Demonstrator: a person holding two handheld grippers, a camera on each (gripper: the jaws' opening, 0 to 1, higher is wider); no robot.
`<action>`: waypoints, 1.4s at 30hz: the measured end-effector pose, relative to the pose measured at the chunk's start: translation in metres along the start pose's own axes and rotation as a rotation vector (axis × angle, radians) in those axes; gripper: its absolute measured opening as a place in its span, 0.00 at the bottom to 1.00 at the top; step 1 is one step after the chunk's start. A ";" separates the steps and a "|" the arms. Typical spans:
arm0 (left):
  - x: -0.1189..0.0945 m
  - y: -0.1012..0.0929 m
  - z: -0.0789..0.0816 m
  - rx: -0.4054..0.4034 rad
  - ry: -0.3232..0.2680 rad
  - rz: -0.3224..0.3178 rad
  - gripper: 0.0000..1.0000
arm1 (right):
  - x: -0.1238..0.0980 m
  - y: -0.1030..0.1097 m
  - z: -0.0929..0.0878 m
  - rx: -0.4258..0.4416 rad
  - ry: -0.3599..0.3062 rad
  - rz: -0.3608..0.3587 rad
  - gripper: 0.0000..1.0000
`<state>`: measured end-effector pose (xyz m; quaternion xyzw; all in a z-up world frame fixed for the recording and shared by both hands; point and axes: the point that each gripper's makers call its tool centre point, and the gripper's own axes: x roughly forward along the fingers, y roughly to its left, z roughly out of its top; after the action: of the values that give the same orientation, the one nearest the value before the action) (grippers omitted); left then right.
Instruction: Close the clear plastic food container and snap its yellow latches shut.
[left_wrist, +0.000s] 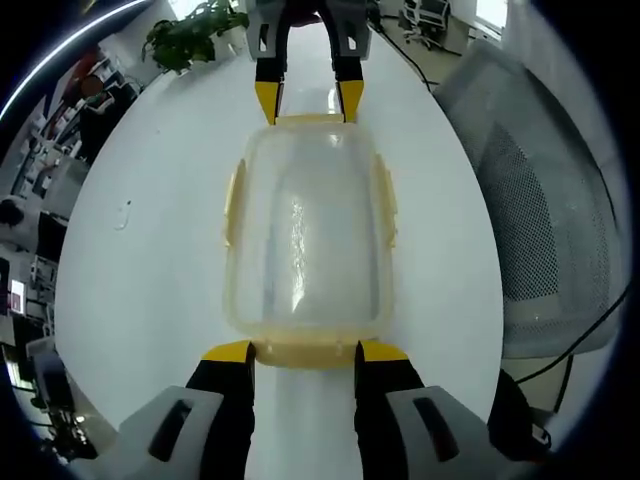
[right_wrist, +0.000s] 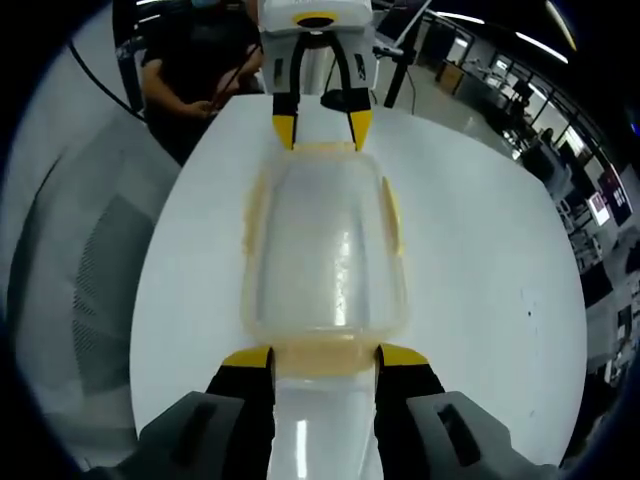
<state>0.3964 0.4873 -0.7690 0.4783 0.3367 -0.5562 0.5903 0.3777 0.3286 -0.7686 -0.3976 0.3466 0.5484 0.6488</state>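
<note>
The clear plastic container (left_wrist: 305, 235) (right_wrist: 325, 245) lies lengthwise on the white table with its lid on top. Yellow latches sit along its long sides (left_wrist: 385, 200) (right_wrist: 393, 215) and at both ends. My left gripper (left_wrist: 306, 352) is open, its jaws straddling the near end latch (left_wrist: 305, 353). Facing it, my right gripper (left_wrist: 308, 105) stands open at the far end latch (left_wrist: 310, 120). From the right gripper view, my right gripper (right_wrist: 324, 357) brackets the near end latch (right_wrist: 322, 360), and the left gripper (right_wrist: 322, 130) stands open at the opposite end.
The round white table (left_wrist: 150, 260) (right_wrist: 480, 270) has bare surface on both sides of the container. A grey mesh chair (left_wrist: 540, 230) (right_wrist: 90, 290) stands at the table's edge. A potted plant (left_wrist: 190, 35) stands beyond the table. A person in dark clothes (right_wrist: 190, 60) is behind it.
</note>
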 end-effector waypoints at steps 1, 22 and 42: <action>0.000 0.000 0.001 0.000 -0.001 0.000 0.37 | 0.000 0.000 -0.001 -0.001 0.000 0.000 0.37; 0.006 0.004 0.033 0.016 -0.033 -0.022 0.37 | -0.021 -0.001 -0.027 0.021 0.011 -0.007 0.37; 0.015 0.008 0.064 0.036 -0.067 -0.034 0.37 | -0.036 0.000 -0.054 0.044 0.027 -0.010 0.37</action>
<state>0.3976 0.4217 -0.7613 0.4639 0.3148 -0.5881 0.5830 0.3711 0.2642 -0.7611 -0.3922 0.3653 0.5321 0.6555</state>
